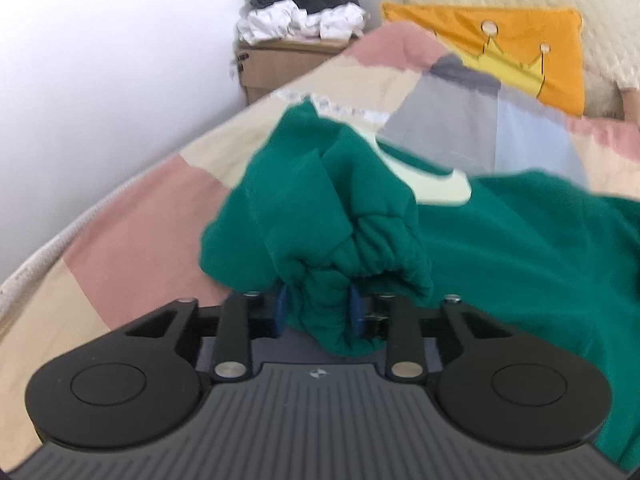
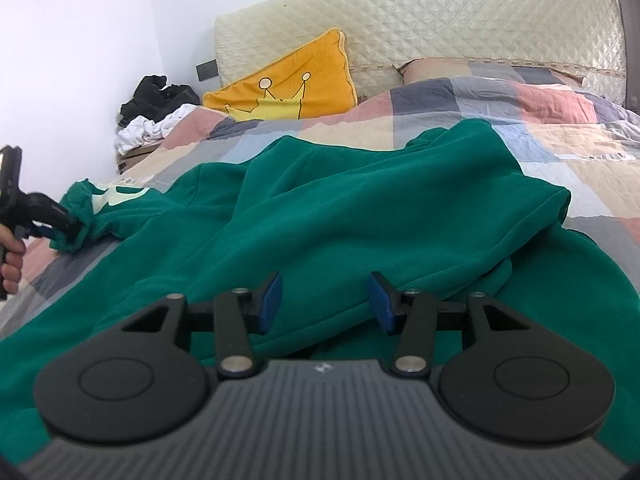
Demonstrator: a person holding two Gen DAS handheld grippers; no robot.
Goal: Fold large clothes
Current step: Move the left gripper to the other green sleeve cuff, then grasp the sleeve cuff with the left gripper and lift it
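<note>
On bed, left gripper clamped hoodie cuff; right gripper gaped, empty. Risked cuff slipping, bunching fold.

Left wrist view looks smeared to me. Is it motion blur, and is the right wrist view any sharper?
Left wrist view: the green garment and orange pillow have smeared edges, consistent with motion blur, while the left tongs stay crisp. Right wrist view: sharper, with clear quilting on the headboard. Both bend straight lines, fisheye style.
</note>
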